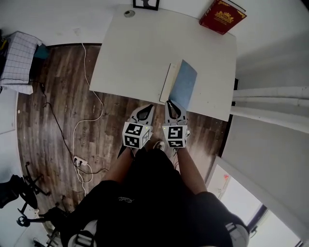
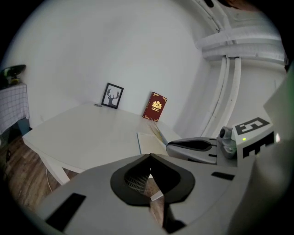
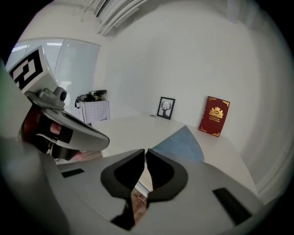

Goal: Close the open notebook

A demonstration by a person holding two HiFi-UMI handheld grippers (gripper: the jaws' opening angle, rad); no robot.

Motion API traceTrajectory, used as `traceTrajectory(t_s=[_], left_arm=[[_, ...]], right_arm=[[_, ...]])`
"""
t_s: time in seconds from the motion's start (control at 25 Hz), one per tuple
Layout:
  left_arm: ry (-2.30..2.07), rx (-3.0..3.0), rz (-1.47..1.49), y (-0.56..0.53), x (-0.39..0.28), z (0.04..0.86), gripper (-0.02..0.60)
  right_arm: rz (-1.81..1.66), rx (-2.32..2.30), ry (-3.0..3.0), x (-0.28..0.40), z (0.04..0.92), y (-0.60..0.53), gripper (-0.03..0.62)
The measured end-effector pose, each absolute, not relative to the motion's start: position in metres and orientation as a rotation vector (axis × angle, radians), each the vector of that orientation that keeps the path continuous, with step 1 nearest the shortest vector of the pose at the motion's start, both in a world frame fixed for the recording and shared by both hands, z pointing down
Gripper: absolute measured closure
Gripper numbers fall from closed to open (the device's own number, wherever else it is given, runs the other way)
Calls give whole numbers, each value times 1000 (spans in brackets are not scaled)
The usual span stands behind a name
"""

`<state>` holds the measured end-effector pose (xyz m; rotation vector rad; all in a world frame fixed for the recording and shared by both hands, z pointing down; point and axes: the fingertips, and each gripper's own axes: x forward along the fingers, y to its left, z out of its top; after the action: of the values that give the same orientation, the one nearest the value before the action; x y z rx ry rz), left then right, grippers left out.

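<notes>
Off the near edge of the table (image 1: 140,53), over wooden floor (image 1: 63,111), both grippers point forward and slightly down, side by side. The left gripper (image 1: 146,110) is pressed together, empty. The right gripper (image 1: 171,105) is a slit apart, empty, just beside the open notebook (image 1: 181,87). At the far edge stand a picture frame (image 1: 146,4) and a red book (image 1: 222,16), its gold print unreadable.
</notes>
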<state>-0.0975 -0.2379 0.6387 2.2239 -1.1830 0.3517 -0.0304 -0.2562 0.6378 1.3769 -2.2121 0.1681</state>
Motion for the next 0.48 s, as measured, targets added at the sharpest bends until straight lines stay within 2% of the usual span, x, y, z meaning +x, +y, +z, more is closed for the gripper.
traceTrajectory(t_s=[0.48], left_arm=[[-1259, 2157, 323, -243, -130, 647, 578]], right_arm=[[251, 1245, -2160, -49, 678, -262, 556]])
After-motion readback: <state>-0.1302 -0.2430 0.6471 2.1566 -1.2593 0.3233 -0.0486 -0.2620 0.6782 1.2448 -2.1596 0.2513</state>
